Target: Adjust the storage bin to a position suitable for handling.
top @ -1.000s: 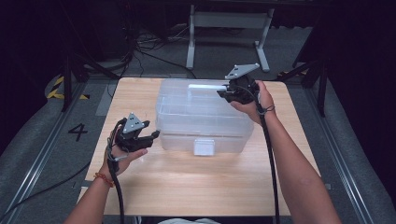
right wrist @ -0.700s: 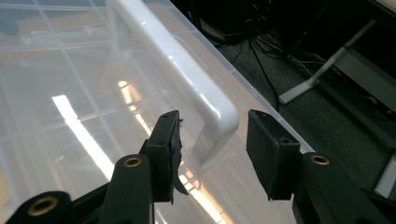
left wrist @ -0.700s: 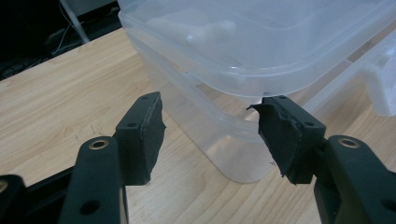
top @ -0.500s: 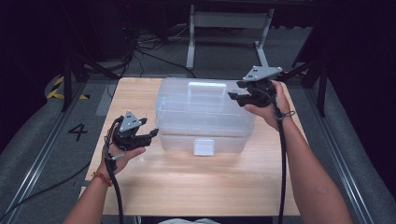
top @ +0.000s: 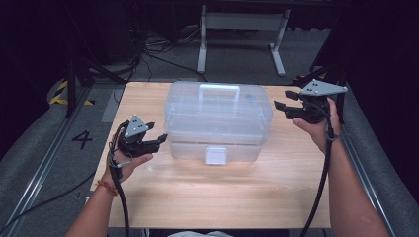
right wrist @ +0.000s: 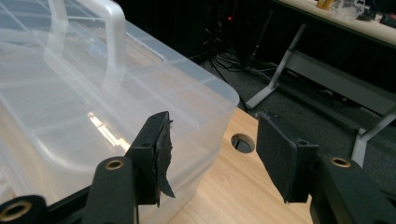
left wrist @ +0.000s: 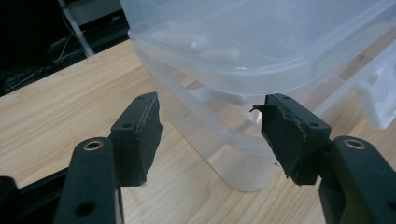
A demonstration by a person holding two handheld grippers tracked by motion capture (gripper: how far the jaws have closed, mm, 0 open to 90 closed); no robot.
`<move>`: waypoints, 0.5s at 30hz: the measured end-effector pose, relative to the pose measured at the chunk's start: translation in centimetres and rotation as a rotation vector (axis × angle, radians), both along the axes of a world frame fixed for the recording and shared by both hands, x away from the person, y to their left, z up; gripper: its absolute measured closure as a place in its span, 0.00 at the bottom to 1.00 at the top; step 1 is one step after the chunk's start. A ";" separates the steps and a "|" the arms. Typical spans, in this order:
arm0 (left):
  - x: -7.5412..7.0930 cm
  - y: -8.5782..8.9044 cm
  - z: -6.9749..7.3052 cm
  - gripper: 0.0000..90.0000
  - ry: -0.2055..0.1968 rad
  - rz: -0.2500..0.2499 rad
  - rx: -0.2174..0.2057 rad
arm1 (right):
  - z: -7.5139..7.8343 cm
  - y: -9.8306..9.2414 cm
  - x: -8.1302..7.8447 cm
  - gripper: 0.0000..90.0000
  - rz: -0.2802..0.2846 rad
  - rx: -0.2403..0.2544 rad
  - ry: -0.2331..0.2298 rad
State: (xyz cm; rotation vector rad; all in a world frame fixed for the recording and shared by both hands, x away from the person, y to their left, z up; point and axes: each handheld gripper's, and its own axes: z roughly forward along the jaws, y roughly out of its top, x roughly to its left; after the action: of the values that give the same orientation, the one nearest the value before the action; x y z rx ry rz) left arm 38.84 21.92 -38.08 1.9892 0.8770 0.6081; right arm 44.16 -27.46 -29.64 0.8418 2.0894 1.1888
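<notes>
The storage box (top: pixel 217 121), clear plastic with its lid on and a handle (top: pixel 219 90) on top, stands in the middle of the wooden table (top: pixel 212 197) in the high view, its white latch (top: pixel 216 155) facing us. We see the left gripper (top: pixel 160 139) just off the box's left front corner and the right gripper (top: pixel 279 108) beside its right end, a little apart from the wall. Both have just been opening, and neither has anything between its jaws.

In the left gripper view, we look along the left gripper (left wrist: pixel 210 126) at a rounded corner of the box (left wrist: pixel 243 51). The jaws stand spread, and the corner lies beyond the gap with the pads clear of the plastic. The lid's rim overhangs above them.

In the right gripper view, the right gripper (right wrist: pixel 212 149) has its jaws parted with only table (right wrist: pixel 219 196) showing between them. The box (right wrist: pixel 93 93) sits to the left, its corner just behind the left pad, and the handle (right wrist: pixel 105 28) rises from the lid. A round hole (right wrist: pixel 242 142) in the table shows near the box's corner.
</notes>
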 end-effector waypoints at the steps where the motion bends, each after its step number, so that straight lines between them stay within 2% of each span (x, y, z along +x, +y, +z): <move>1: 0.0 0.0 0.0 0.42 0.000 0.000 0.000 | 0.0 0.0 0.0 0.51 0.000 0.000 0.000; 3: 0.0 0.0 0.2 0.42 -0.008 0.000 -0.003 | -0.8 -0.5 -0.2 0.51 -0.005 0.005 0.007; 4: 0.1 0.0 0.4 0.42 -0.006 0.002 -0.009 | -1.7 -0.7 -0.4 0.51 -0.002 -0.003 0.019; 6: 0.2 0.0 0.6 0.42 -0.010 0.002 -0.015 | -2.7 -0.8 -0.6 0.52 0.005 -0.021 0.024; 12: 0.3 0.0 1.1 0.42 -0.016 0.004 -0.019 | -4.8 -0.8 -1.0 0.54 0.065 -0.021 0.048; 14: 0.4 0.0 1.2 0.42 -0.015 0.003 -0.021 | -5.5 -0.5 -1.4 0.54 0.084 -0.060 0.042; 15: 0.4 0.0 1.3 0.42 -0.019 0.001 -0.020 | -5.5 -0.5 -1.4 0.54 0.084 -0.060 0.042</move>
State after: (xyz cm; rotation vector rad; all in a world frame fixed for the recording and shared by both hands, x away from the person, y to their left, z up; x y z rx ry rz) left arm 39.24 21.96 -36.83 1.9620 0.8695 0.6157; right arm 42.81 -27.96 -35.10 0.7643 2.2026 1.1549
